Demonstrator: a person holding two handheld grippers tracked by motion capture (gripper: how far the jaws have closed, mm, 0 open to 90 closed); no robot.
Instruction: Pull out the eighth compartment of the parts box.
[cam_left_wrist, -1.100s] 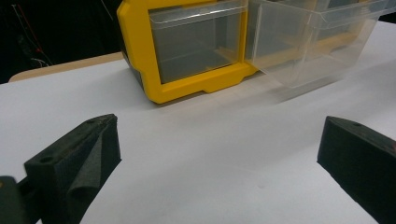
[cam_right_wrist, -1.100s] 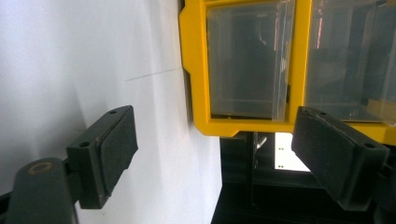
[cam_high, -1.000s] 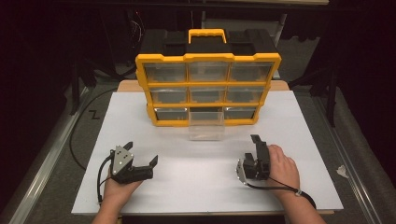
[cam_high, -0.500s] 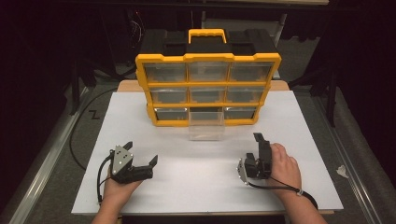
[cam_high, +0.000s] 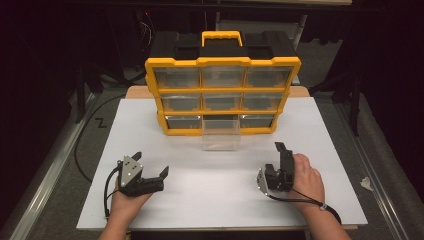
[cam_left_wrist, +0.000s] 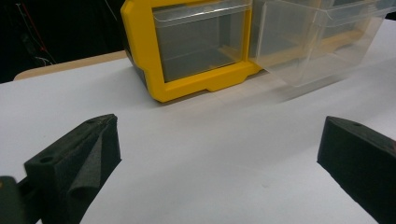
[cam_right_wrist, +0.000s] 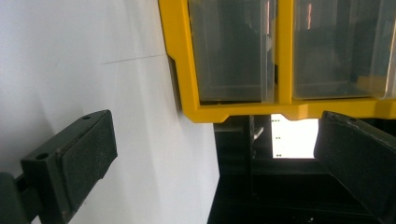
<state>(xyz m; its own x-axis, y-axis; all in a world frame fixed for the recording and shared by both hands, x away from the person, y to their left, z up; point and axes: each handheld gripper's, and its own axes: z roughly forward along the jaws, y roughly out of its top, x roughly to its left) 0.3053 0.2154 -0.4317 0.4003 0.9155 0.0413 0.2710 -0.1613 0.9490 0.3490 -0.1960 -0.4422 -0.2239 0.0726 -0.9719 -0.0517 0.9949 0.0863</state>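
Left jaws: where the left gripper view looks along them, the two black foam-faced jaws stand wide apart at the lower left and lower right corners, with bare white tabletop between them and nothing gripped.
Left gripper (cam_high: 150, 172): lower left of the high view, resting on the white table (cam_high: 210, 200), jaws spread and aimed toward the frame's right; a grey plate sits on top and a black cable (cam_high: 107, 192) loops at its left.
Left hand (cam_high: 127, 202): comes up from the bottom edge and wraps the gripper's rear.
Right jaws: released as well, one at the lower left and one at the right edge of the right gripper view, empty between.
Right gripper (cam_high: 281, 152): lower right of the high view, turned on its side, jaws pointing toward the top of the frame.
Right hand (cam_high: 306, 181): closed around the gripper body, a thin cable trailing past the wrist.
Clear drawer (cam_high: 220, 134): centre of the high view, pulled partway out of the bottom row's middle slot, its front resting over the table; upper right of the left gripper view (cam_left_wrist: 317, 42).
Organizer (cam_high: 222, 80): yellow-framed, nine-drawer storage case with a yellow handle, standing upright in the upper centre, well apart from both grippers.
Organizer corner (cam_right_wrist: 201, 60): upper half of the right gripper view, rotated sideways, with table edge and dark floor beside it.
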